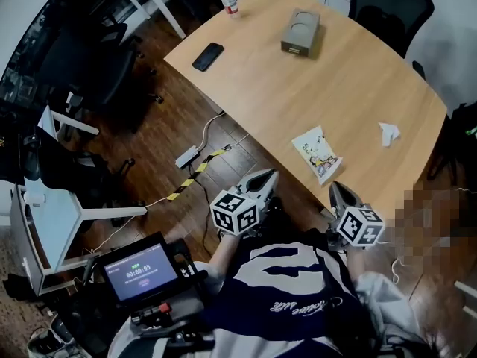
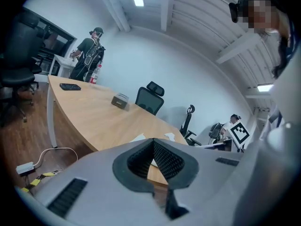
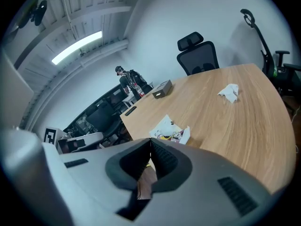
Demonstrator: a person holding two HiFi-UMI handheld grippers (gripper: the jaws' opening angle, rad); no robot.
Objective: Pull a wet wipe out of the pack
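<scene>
Presently, both tools are held short of the worktop (image 1: 298,95), at its near edge, and neither touches anything.

1. Left tongs (image 1: 265,179): closed tip to tip, with nothing between the ribbed pads. They are off the near edge and aimed towards 1 o'clock in the head view.
2. Pack (image 1: 318,154): lies flat on the worktop near the near edge, at about 1 o'clock from the left tongs and 11 o'clock from the right, close to both but touched by neither. It is a thin printed film pouch. In the right gripper view a pale tab (image 3: 190,134) stands up at the pack's 3 o'clock end. Whether it is a wipe or the lid flap cannot be told.
3. Right tongs (image 1: 337,190): likewise closed and empty, pointing at the pack.
4. A crumpled white piece (image 1: 388,132) lies well apart, at 2 o'clock from the pack.

Assessment: the pack is judged light, soft and slippery, so it is likely to lift or slide with any pull. One tool should press the pouch body down, clear of the opening. The other should pinch only the raised edge of the sheet. The wipe is judged limp, damp and easily torn, so a slow, steady upward draw is advised.
</scene>
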